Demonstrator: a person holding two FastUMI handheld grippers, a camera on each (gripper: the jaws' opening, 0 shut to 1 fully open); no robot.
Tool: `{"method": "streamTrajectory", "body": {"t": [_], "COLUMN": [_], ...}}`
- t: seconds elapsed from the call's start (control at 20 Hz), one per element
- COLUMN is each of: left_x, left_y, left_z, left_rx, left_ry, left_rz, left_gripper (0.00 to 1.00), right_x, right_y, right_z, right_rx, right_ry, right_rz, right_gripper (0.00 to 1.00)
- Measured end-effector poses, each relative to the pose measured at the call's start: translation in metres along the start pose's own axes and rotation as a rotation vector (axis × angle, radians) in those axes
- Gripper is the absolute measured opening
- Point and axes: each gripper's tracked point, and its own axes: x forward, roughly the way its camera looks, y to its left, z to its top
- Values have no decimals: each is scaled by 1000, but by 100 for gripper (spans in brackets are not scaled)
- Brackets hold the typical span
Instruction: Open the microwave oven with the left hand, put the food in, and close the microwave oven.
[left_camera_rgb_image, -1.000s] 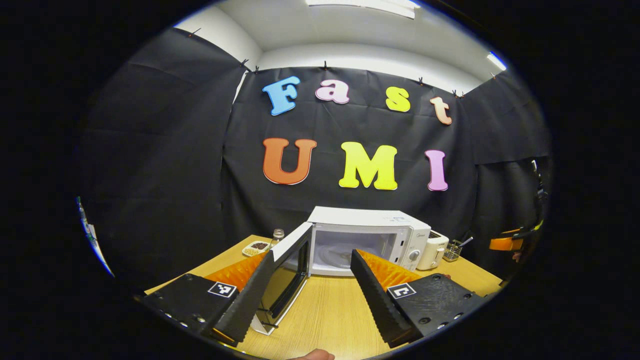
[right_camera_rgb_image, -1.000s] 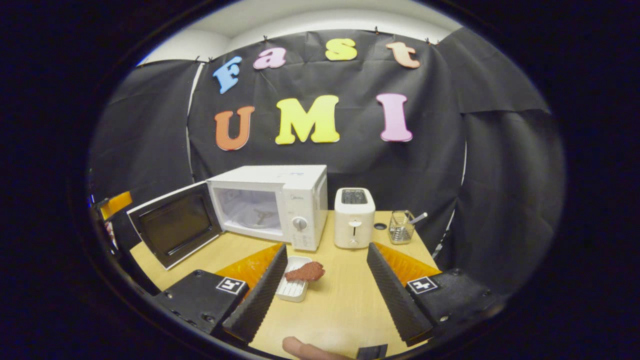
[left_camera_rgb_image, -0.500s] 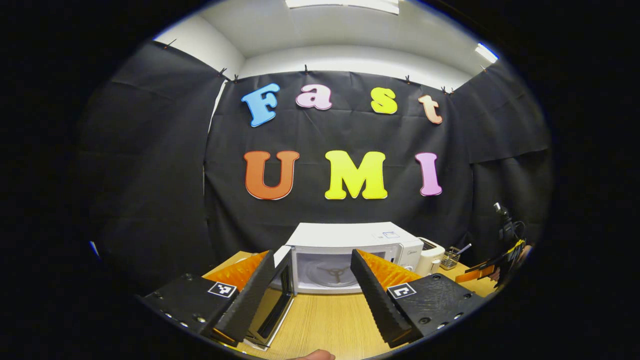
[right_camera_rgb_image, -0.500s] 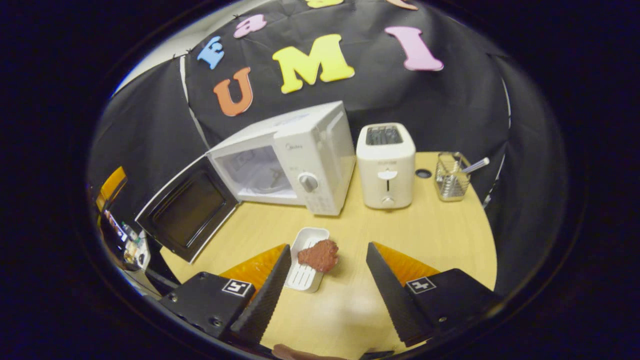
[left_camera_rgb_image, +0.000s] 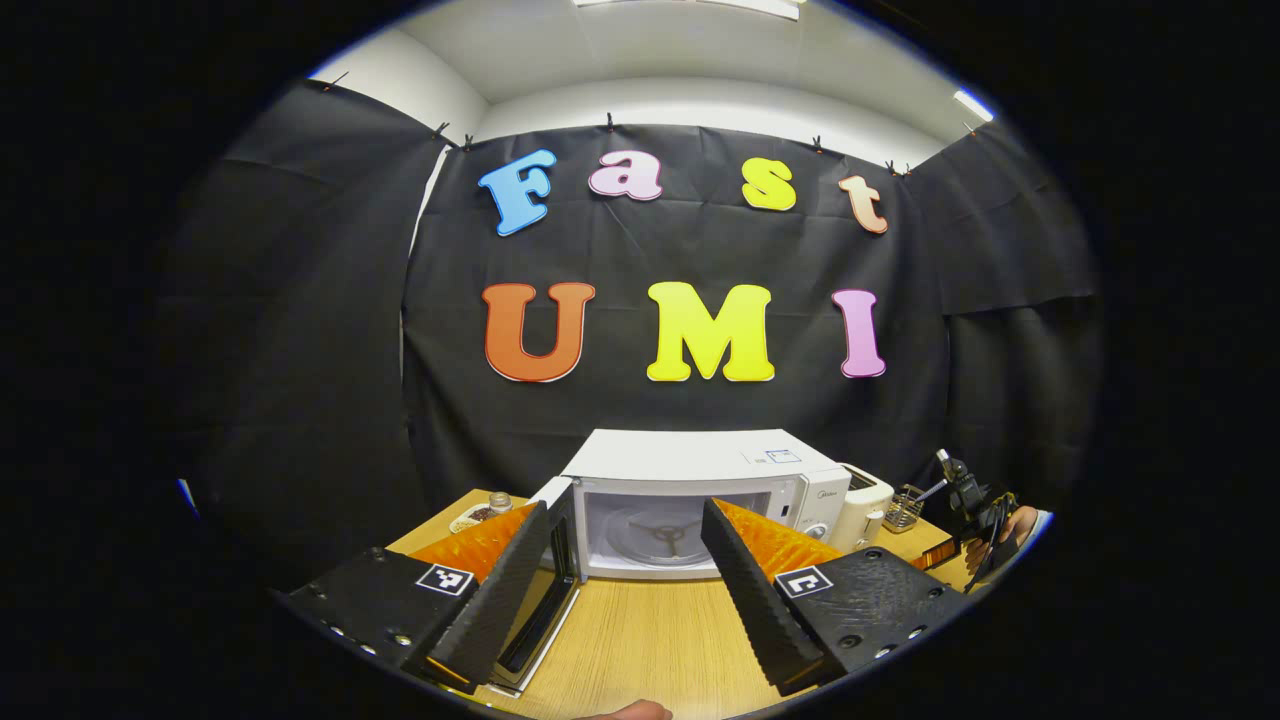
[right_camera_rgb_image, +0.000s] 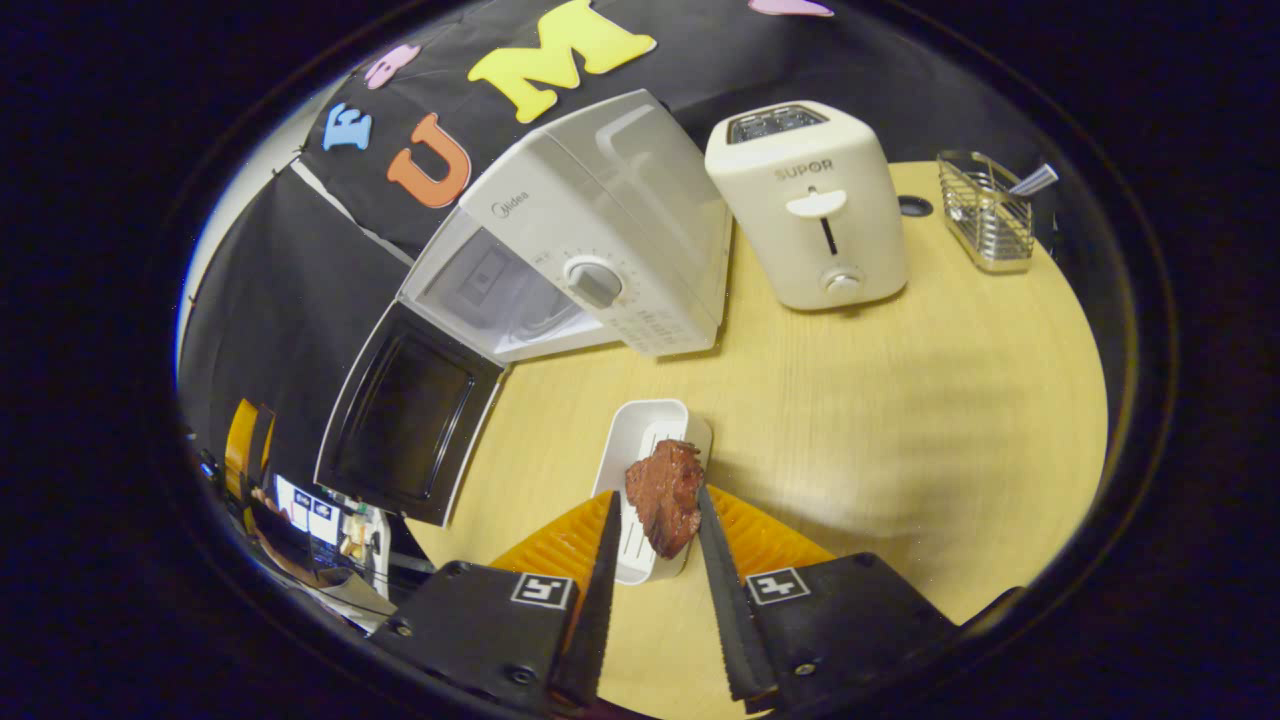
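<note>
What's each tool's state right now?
Left tool: open, empty.
Right tool: fingers narrowed around the reddish-brown piece of meat over the white rectangular tray; grip unclear.

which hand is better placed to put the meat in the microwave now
Right. The right gripper has its fingers around the meat on the white tray. The left gripper hangs open, empty, before the open microwave.

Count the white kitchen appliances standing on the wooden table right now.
2. The white microwave oven, door open, stands toward the back of the table; the cream-white toaster stands right beside it, on the side with the microwave's dial. Others may be hidden from these views.
</note>
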Motion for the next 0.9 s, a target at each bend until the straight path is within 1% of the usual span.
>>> {"method": "streamTrajectory", "body": {"t": [0.05,0.1,0.15,0.3,0.4,0.6,0.7,0.75,0.9], "left_x": [1,1,2,-4,-9,-24,-32,-36,-53], "left_y": [2,6,10,19,23,44,51,54,56], "left_z": [-4,-8,-11,-11,-5,-9,-8,-2,8], "left_rx": [-3,0,2,-13,-31,-54,-66,-76,-117], "left_ry": [9,16,22,11,-30,-58,-68,-91,-136], "left_rz": [1,5,12,21,7,26,25,19,-5], "left_gripper": [93,94,94,94,94,94,94,94,94], "right_x": [-4,-3,-7,-21,-34,-54,-54,-52,-43], "right_y": [1,3,6,18,37,78,101,111,142], "right_z": [2,1,1,-4,-7,-11,-17,-19,-17], "right_rx": [13,-1,-19,-97,-135,-266,-316,-343,-438], "right_ry": [-17,-24,-42,-88,-120,-201,-214,-219,-282], "right_rz": [9,1,-10,-67,-74,-102,-115,-133,-206], "right_gripper": [18,18,12,11,10,10,10,10,10]}}
